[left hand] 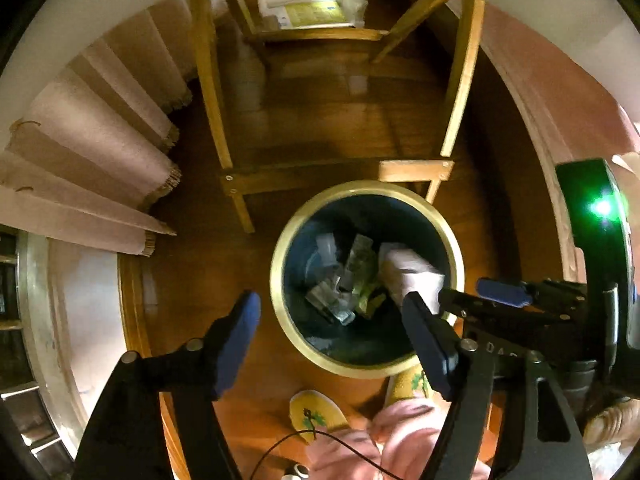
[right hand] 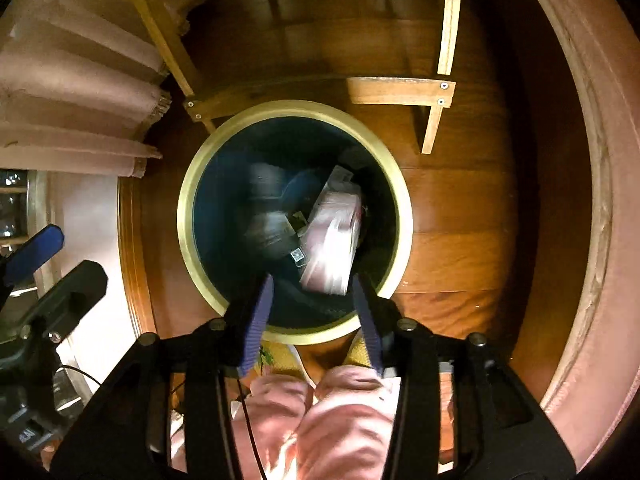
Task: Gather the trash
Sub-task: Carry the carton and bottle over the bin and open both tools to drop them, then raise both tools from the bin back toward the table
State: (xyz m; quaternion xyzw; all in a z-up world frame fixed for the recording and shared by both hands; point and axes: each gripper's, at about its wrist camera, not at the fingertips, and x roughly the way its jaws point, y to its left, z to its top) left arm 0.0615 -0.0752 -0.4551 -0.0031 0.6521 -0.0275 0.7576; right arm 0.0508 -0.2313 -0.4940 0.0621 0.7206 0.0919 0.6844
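On the wooden floor (right hand: 460, 216), directly below both cameras, stands a round waste bin (right hand: 188, 216) with a dark blue inside and a pale gold rim. Trash lies in a loose heap at its bottom: a pink and white carton (right hand: 334, 240), blurred, resting tilted against the right inner wall, with crumpled clear wrappers (left hand: 332, 300) and a greenish packet (left hand: 362, 258) to its left. Smaller pieces are too blurred to tell apart.

Above the near edge of the bin hangs the right gripper (right hand: 316, 312), its two blue-padded fingers spread apart with nothing between them; the carton shows just beyond the tips, down inside the bin. To its left is the left gripper (left hand: 332, 328), fingers spread wider still and also empty, one tip over the floor left of the bin and the other over the bin's near right rim. In the left wrist view the right gripper's black frame reaches in from the right, with a green light glowing on it.

Near the bottom of both views are the person's pink trouser legs (right hand: 340, 420) and yellow slippers (left hand: 316, 412) with a green motif, toes pointing at the bin.

Beyond the bin stand the light wooden legs and rails of a chair (right hand: 400, 90), touching or nearly touching the far rim. At far left hang pinkish pleated curtains (left hand: 100, 152).
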